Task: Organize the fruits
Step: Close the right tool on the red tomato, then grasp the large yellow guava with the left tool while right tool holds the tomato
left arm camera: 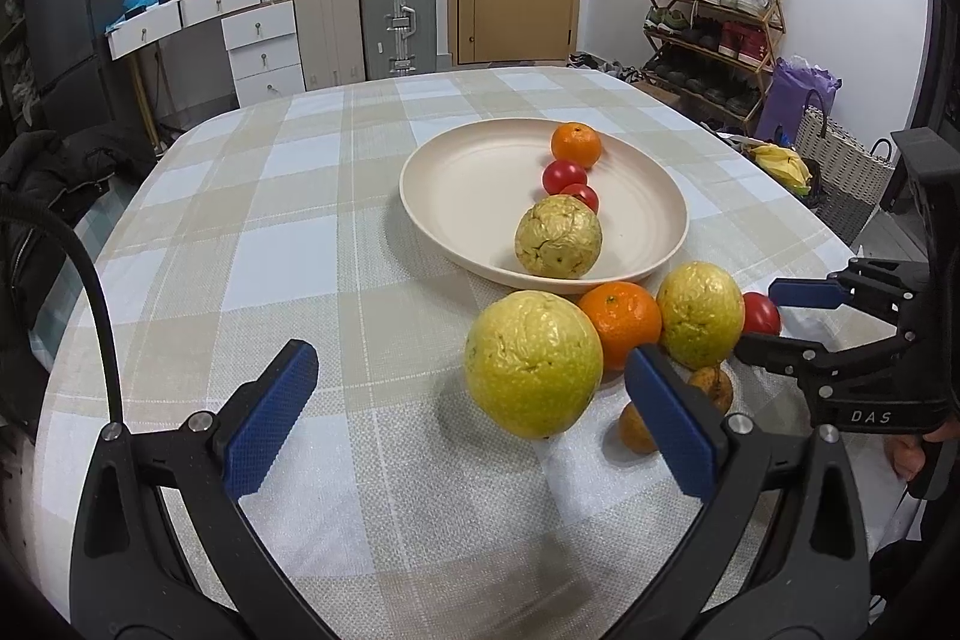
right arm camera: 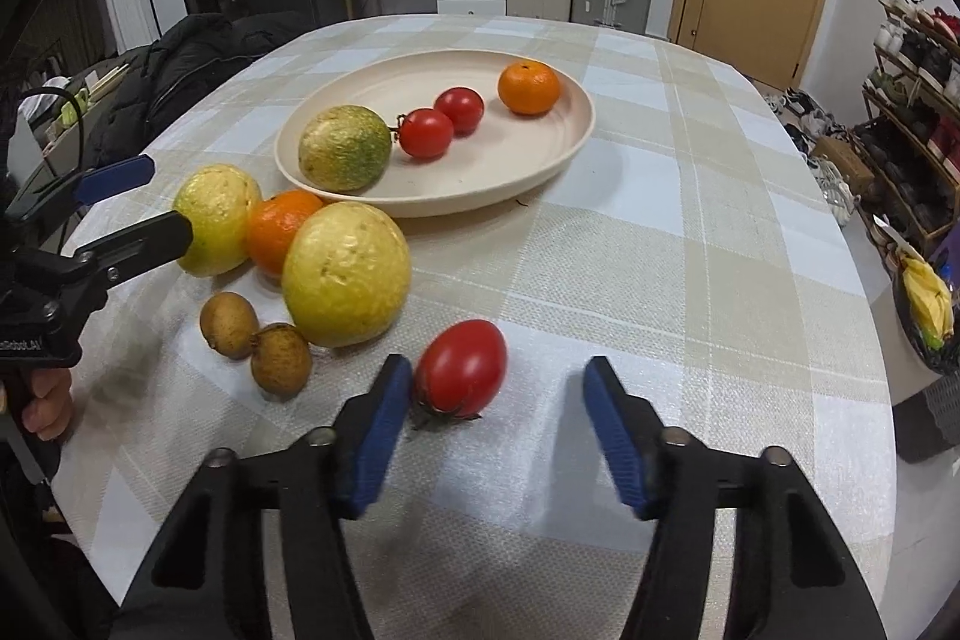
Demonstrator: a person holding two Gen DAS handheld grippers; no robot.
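A cream plate (left arm camera: 480, 172) (right arm camera: 528, 142) holds a wrinkled yellow-green fruit (right arm camera: 345, 148), two tomatoes (right arm camera: 426, 133) and an orange (right arm camera: 528, 87). In front of it on the cloth lie two big yellow fruits (left arm camera: 534, 370) (right arm camera: 345, 274), an orange (right arm camera: 279, 229), two small brown fruits (right arm camera: 228, 316) and a red tomato (right arm camera: 462, 367). My right gripper (right arm camera: 498, 376) is open around that tomato; the left pad is at its side, the right pad stands apart. My left gripper (left arm camera: 468, 358) is open, its fingers beside the nearest yellow fruit.
The checked tablecloth (left arm camera: 270, 250) covers a rounded table whose edges fall away left and right. A dark jacket (right arm camera: 180, 64) lies over a chair at the left. A basket with bananas (left arm camera: 780, 163) stands past the right edge. Suitcases, drawers and a shoe rack line the walls.
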